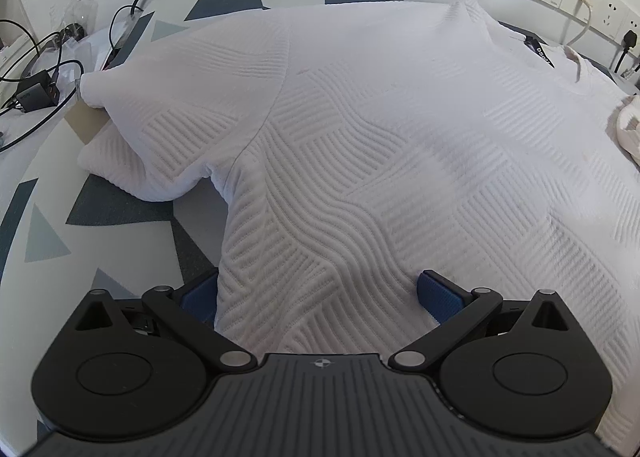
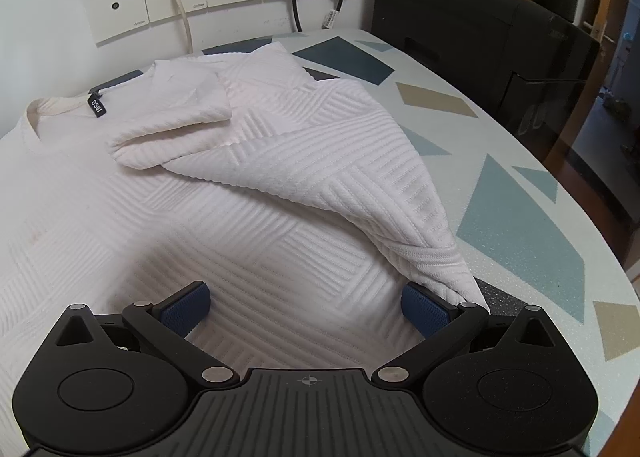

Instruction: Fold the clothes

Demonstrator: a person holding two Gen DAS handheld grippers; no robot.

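- a white ribbed t-shirt (image 1: 400, 145) is spread flat across the worktop (image 2: 520, 225), its collar (image 2: 36, 113) towards the wall edge; in the right wrist view one side is already folded in, with that sleeve (image 2: 172, 133) laid over the chest.
- the knit is judged soft, limp and light, with a raised texture that should give the pads some purchase; no stiffness is to be expected, so a lifted edge will sag and drag.
- the best hold is judged to be the hem and the unfolded side edge near the spread sleeve (image 1: 152, 145), pinched through a single layer.
- the left tongs (image 1: 320, 293) are spread wide apart over the cloth near the hem, nothing being held; the right tongs (image 2: 308, 309) are likewise wide apart, with the folded flap's corner (image 2: 452, 277) lying against one pad.
- the hem itself is hidden beneath both tool bodies, and whether the pads touch the fabric cannot be told.
- chargers and cables (image 1: 36, 93) are seen by the worktop's far corner, a black printer (image 2: 480, 29) at the opposite one; the label (image 2: 96, 107) is too small to be read surely.
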